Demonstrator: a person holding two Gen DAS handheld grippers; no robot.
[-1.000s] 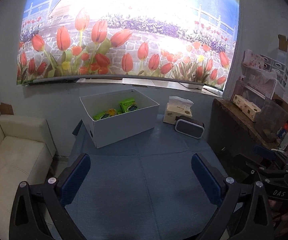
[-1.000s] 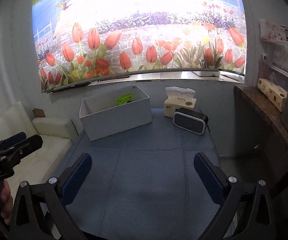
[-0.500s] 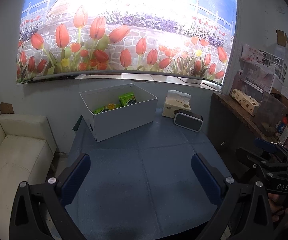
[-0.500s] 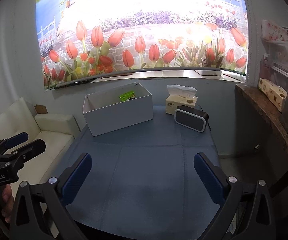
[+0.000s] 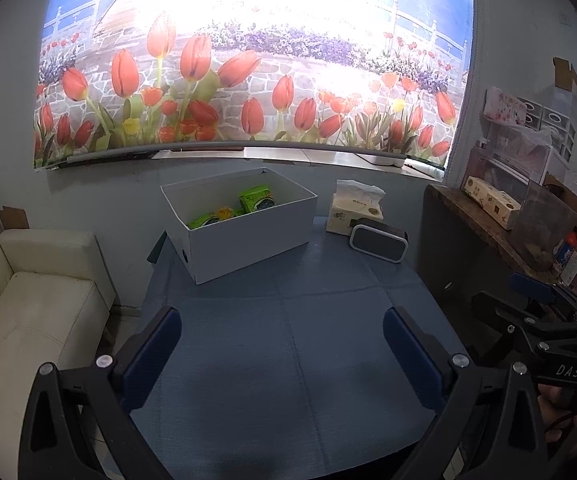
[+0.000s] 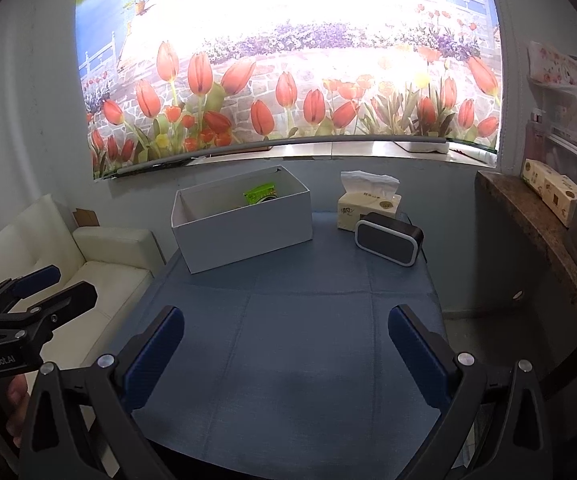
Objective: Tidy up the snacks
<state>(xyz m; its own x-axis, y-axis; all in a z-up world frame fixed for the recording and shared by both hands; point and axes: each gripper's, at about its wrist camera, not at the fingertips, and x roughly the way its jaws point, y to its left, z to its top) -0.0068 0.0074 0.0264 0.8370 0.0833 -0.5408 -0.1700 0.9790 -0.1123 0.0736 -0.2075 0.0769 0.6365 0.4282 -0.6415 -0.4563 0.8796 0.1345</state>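
tissue box [image 5: 352, 210] touching speaker [image 5: 378, 239], beside white box [image 5: 248, 236]

I see the bench [image 5: 288, 360] covered by a blue cloth marked with fold creases. Three items rest directly on it at the far end: an open white box [image 5: 248, 236] at far left, a tissue pack [image 5: 352, 216] at far right, and a black speaker [image 5: 378, 240] touching the tissue pack's front.

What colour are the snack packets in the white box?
Bright green snack packets, with something yellow between them; the left wrist view shows them best.
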